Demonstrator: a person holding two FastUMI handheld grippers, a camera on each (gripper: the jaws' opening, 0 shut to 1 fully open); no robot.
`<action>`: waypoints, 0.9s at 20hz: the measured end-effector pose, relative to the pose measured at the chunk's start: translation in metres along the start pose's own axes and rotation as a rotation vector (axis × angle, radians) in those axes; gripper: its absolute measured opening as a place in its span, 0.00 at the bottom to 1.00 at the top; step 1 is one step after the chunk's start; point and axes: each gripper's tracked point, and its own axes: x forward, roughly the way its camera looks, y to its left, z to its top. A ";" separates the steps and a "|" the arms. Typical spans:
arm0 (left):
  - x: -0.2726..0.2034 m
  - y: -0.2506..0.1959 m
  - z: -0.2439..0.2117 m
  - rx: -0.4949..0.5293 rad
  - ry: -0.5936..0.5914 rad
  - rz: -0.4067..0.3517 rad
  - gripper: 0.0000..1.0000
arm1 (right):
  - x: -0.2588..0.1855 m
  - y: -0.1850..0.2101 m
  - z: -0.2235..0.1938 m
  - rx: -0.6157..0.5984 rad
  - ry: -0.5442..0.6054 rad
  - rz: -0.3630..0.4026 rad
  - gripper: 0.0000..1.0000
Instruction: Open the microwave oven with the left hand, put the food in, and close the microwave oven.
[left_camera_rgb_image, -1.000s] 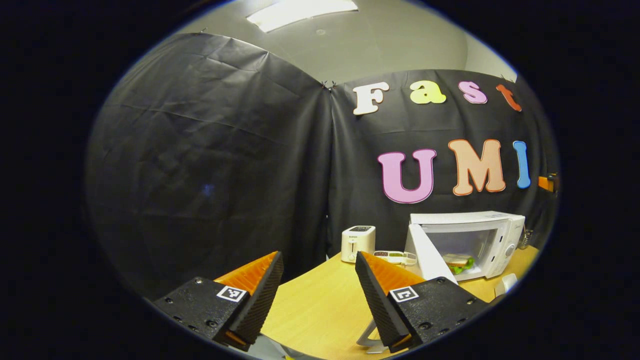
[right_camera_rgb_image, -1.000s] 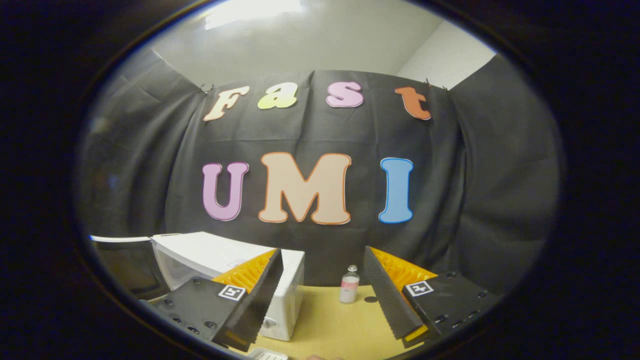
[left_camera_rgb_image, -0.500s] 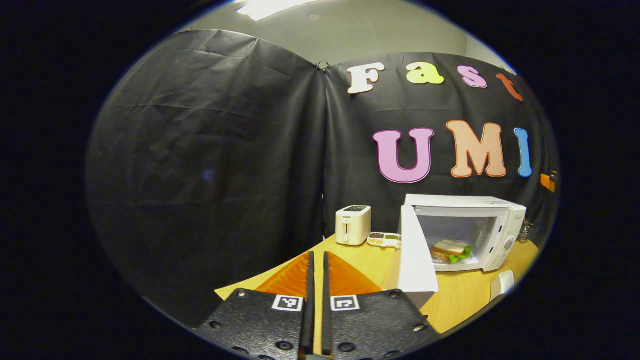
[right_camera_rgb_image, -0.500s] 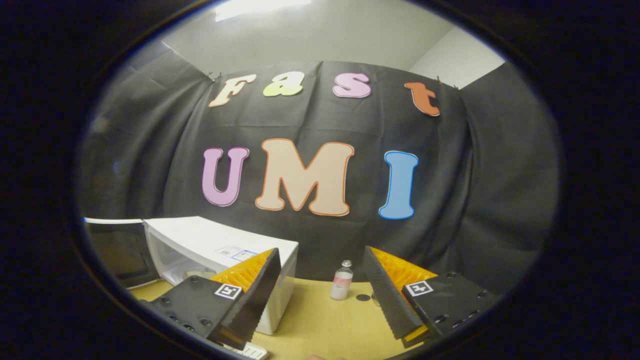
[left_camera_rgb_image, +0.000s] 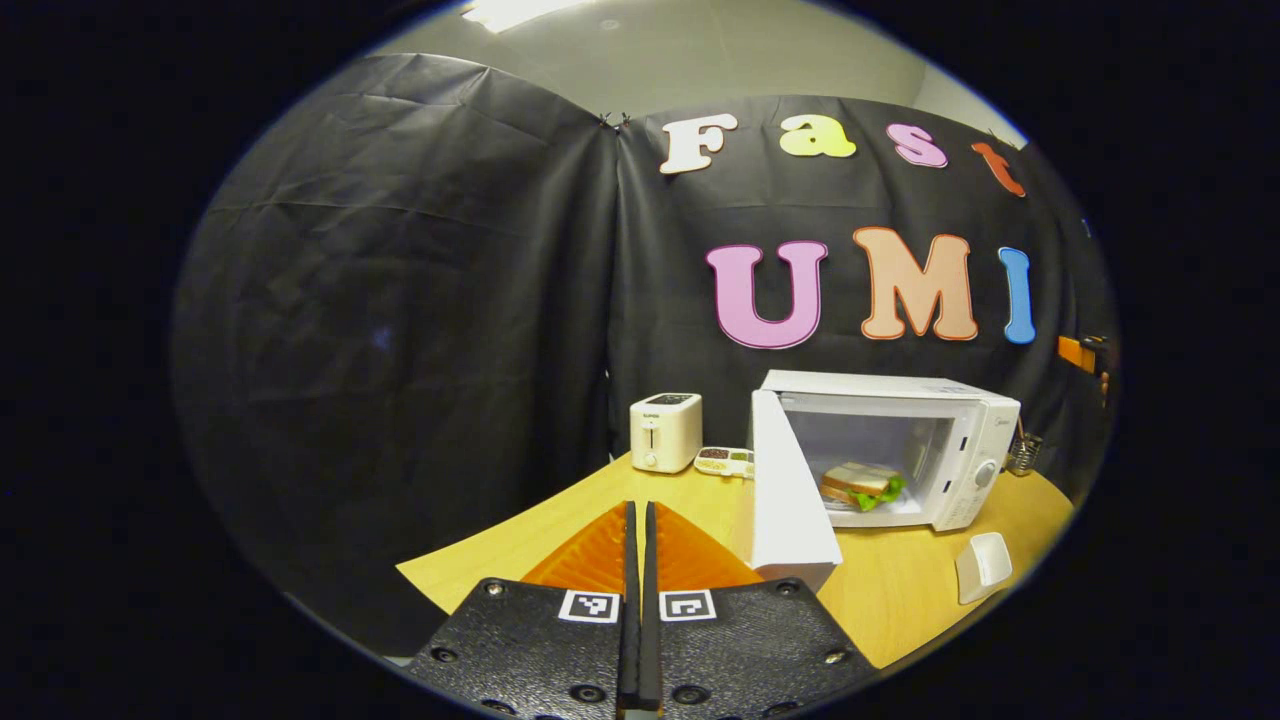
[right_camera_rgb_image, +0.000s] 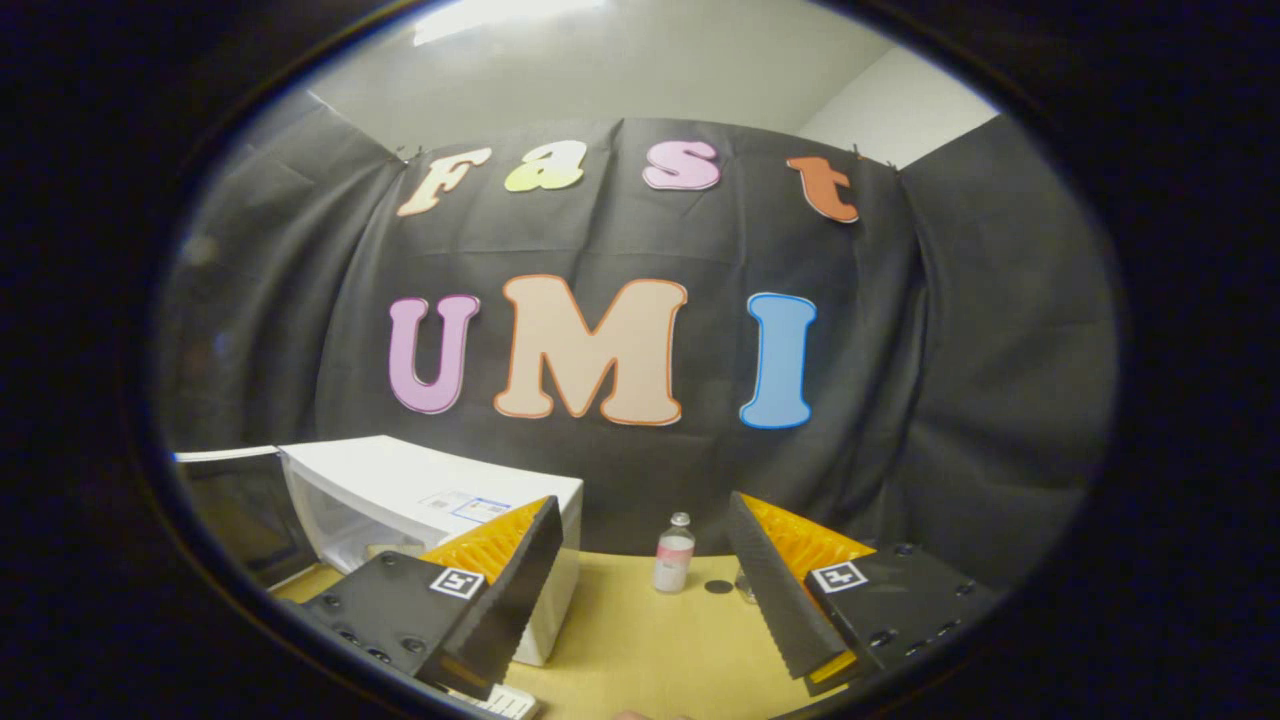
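Observation:
The white microwave (left_camera_rgb_image: 960, 440) stands on the wooden table at the back right, its door (left_camera_rgb_image: 785, 495) swung wide open toward me. Inside lies a sandwich (left_camera_rgb_image: 860, 485) with green lettuce. My left gripper (left_camera_rgb_image: 638, 520) is shut with nothing between its fingers, low over the table just left of the door's front edge and apart from it. In the right gripper view the microwave (right_camera_rgb_image: 420, 490) sits at lower left with its open door (right_camera_rgb_image: 225, 500) at the far left. My right gripper (right_camera_rgb_image: 645, 560) is open and empty, held to the right of the microwave.
A white toaster (left_camera_rgb_image: 665, 432) and a small tray of condiments (left_camera_rgb_image: 725, 461) stand left of the microwave. A small white dish (left_camera_rgb_image: 983, 565) lies on the table at the front right. A little bottle (right_camera_rgb_image: 674, 552) and a dark disc (right_camera_rgb_image: 718, 587) sit beyond my right gripper.
My left gripper has shut from open and drawn back and down, so the microwave and its open door show farther left. The right gripper has shifted only slightly.

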 end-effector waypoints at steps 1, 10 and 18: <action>-0.002 -0.009 -0.001 -0.007 0.005 -0.020 0.01 | -0.001 -0.003 0.000 0.003 -0.001 -0.011 0.96; -0.004 -0.089 -0.002 -0.016 0.005 -0.174 0.01 | 0.005 0.000 -0.006 0.036 0.024 0.013 0.96; 0.011 -0.184 0.001 0.012 0.000 -0.314 0.00 | 0.005 -0.025 -0.007 0.083 0.036 -0.004 1.00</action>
